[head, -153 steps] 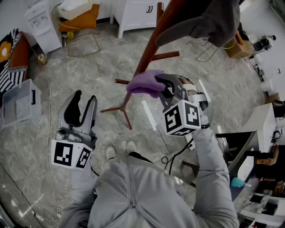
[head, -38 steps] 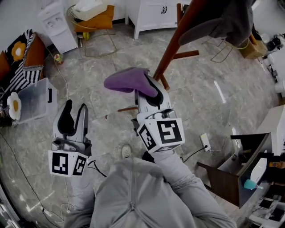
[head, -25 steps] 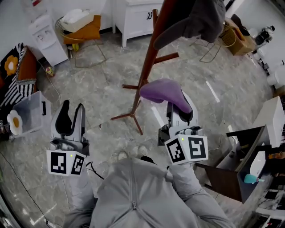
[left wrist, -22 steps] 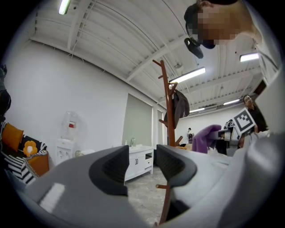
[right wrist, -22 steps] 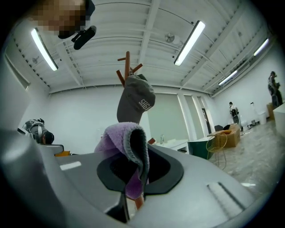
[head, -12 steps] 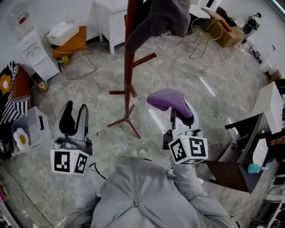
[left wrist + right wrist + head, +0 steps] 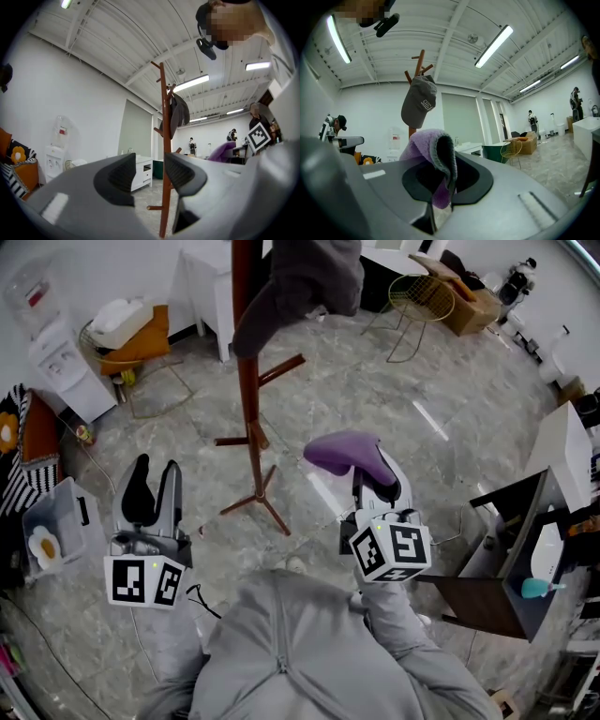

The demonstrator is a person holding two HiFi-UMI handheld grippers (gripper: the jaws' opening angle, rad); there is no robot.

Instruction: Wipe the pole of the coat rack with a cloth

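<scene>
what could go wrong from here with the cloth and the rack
1. The right tongs pinch the purple cloth only by a fold, and most of it flops over the tips. Pressing it on the pole might drag it loose.
2. A grey cap hangs near the top; wiping up there could knock it off.
3. The pole stands on thin legs, and the left tongs are open and away from it, so a firm push may rock it.
</scene>
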